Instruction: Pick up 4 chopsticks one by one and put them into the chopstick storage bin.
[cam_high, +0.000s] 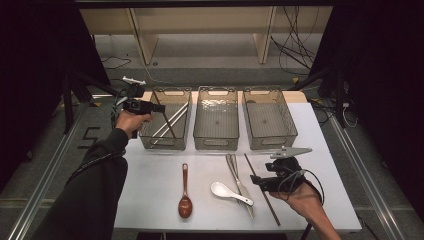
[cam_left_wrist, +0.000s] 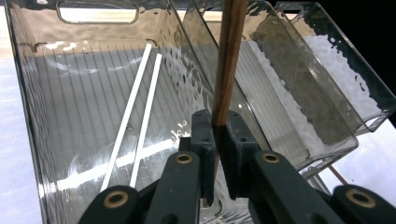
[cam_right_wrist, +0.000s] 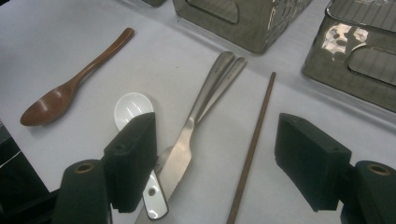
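On a white counter three clear bins stand in a row, and sorting cutlery into them is the work in hand: the left tool hangs over the left bin, clenched on a brown chopstick that slants down into it, its lower end hidden by the jaws. Two white chopsticks already lie on that bin's floor, so the judgement is that the drop is near; the next move calls for bringing the stick lower and flatter inside the walls, then letting go so it settles beside the white pair. The middle bin and right bin look empty. The right tool hovers released over the counter's front, its jaws either side of the second brown chopstick, not touching it. Just beside lie a knife, a white spoon and, farther off, a brown spoon.
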